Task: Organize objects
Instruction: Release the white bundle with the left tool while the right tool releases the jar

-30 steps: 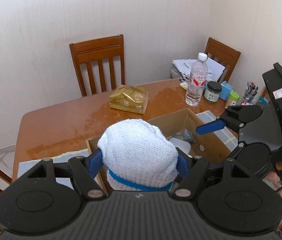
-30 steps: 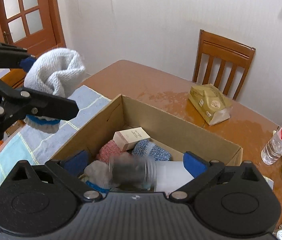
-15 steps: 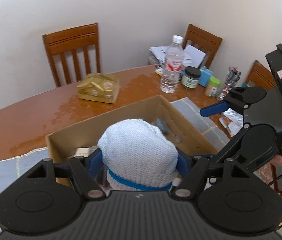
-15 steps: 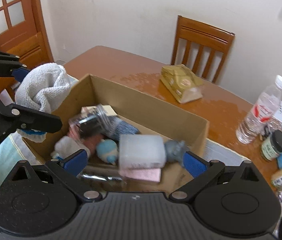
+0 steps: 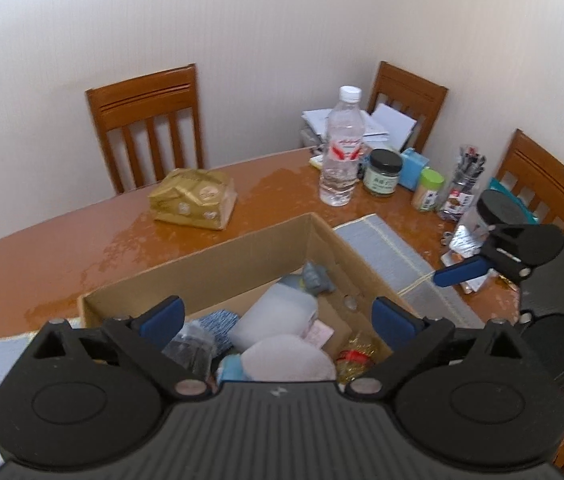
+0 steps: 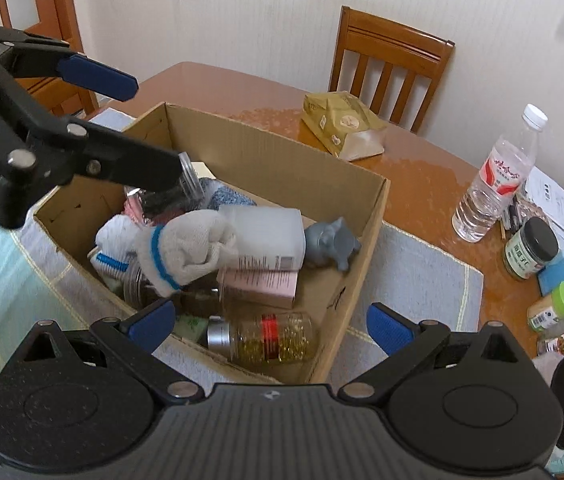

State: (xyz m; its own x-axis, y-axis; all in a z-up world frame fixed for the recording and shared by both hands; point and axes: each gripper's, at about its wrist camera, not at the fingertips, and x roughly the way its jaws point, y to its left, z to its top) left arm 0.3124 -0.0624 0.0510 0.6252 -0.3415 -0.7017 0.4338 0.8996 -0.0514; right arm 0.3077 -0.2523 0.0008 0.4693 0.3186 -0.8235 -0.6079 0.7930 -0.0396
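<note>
My left claw (image 5: 277, 316) hangs over the near left part of the cardboard box (image 6: 282, 156), its jaws just sprung wide apart with nothing pressed between them. The white knitted glove (image 6: 185, 248) with the blue cuff band lies loose inside the box, on top of the heap toward its left wall, draped against a frosted plastic box (image 6: 265, 232). Beside it, further left, a second white glove (image 6: 115, 236) lies bunched, and behind them a clear jar (image 6: 169, 192) and a blue knit piece (image 6: 225, 196) sit near the far wall. Under the frosted box is a pink carton (image 6: 259, 284); right of that a small grey elephant figure (image 6: 332, 242) rests against the right wall. Along the near wall lies a jar of golden flakes (image 6: 269, 338) on its side. My right claw (image 6: 269, 320) hovers over the box's near right corner, jaws wide apart and empty. The box stands on a pale placemat (image 6: 418, 276) on the wooden table (image 5: 49, 248). Toward the table's far edge lies a gold packet (image 5: 193, 200); at the far right corner stand a water bottle (image 5: 342, 148), a dark-lidded jar (image 5: 382, 174), a green-capped container (image 5: 428, 190) and a pen holder (image 5: 464, 186).
</note>
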